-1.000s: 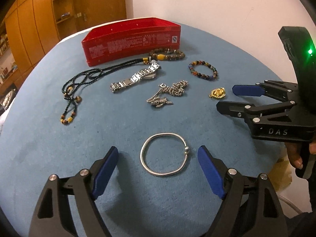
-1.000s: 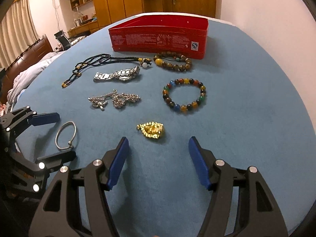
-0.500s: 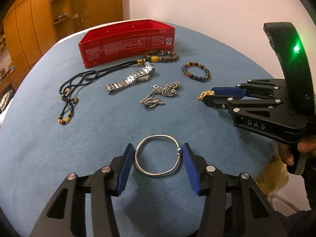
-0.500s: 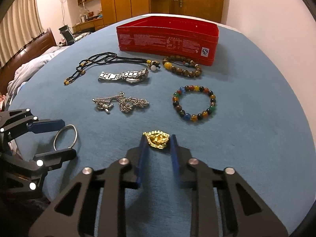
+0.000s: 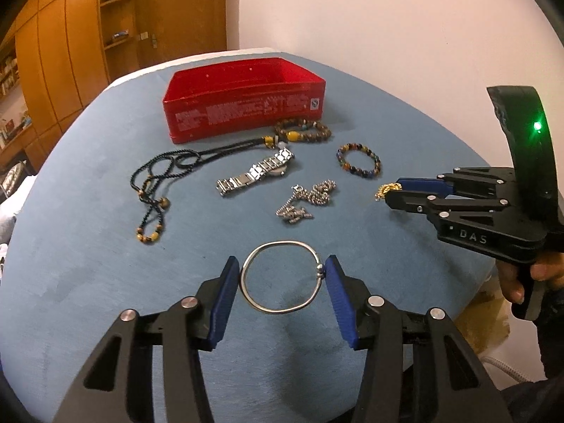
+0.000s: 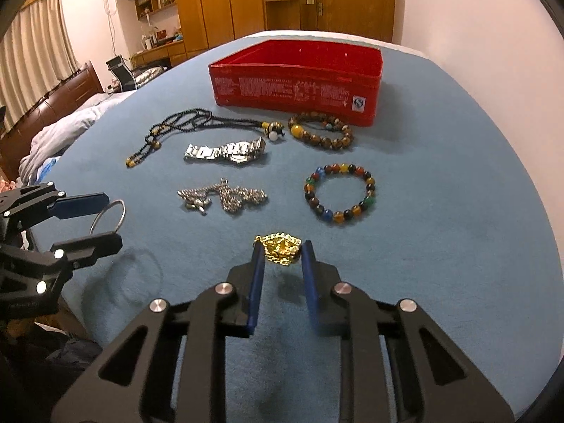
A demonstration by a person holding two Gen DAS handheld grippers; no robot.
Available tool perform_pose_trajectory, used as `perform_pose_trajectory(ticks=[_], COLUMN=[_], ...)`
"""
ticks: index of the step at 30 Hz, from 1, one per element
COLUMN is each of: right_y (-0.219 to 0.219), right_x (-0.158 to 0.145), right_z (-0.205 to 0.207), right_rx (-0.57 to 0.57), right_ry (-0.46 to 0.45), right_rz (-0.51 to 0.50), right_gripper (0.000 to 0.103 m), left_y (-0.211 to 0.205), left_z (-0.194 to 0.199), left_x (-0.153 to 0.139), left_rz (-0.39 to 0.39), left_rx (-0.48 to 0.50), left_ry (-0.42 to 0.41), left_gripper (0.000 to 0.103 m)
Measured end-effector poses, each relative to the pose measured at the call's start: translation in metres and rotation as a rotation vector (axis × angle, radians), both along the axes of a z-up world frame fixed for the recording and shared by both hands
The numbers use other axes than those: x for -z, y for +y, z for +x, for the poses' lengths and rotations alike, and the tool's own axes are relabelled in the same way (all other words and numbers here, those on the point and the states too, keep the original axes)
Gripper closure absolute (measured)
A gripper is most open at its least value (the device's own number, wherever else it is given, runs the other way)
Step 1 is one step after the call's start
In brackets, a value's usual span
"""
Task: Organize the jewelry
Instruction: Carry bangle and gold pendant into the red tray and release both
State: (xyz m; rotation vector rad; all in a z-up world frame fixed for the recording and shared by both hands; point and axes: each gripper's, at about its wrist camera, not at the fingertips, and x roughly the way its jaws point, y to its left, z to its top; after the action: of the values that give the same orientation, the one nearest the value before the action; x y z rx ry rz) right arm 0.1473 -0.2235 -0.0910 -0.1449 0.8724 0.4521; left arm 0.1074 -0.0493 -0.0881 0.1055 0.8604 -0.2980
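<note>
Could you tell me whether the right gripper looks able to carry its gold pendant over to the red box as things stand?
Probably yes. The right gripper holds the gold pendant raised off the cloth, and the red box stands open-topped straight ahead. The multicoloured bead bracelet and silver chain lie flat below that path.

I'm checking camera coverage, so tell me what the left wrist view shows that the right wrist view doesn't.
Only the left wrist view shows the person's hand on the right gripper's handle, its green light, and the silver bangle whole between the left gripper pads.

Only the right wrist view shows the gold pendant in full, clamped in the right gripper, plus the curtains and bed at left.

Both show the red box, black bead necklace, silver watch, silver chain, brown bead bracelet and multicolour bead bracelet on the blue cloth.
</note>
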Motion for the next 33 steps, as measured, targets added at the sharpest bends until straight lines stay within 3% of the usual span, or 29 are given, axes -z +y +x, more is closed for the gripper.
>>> perform_pose_trajectory(ticks=[15, 33], right_y=[0.005, 0.013], right_x=[-0.026, -0.056], right_z=[-0.003, 0.035], right_rx=[-0.030, -0.058], right_ry=[-0.032, -0.058], right_rz=[0.007, 0.001], right_gripper=[0.083, 0.083], left_y=[0.007, 0.018], left_z=[0.013, 0.064], left_x=[-0.021, -0.047], left_rz=[-0.008, 0.023], left_rx=[0.000, 0.003], left_ry=[-0.021, -0.054], left_gripper=[0.053, 0.053])
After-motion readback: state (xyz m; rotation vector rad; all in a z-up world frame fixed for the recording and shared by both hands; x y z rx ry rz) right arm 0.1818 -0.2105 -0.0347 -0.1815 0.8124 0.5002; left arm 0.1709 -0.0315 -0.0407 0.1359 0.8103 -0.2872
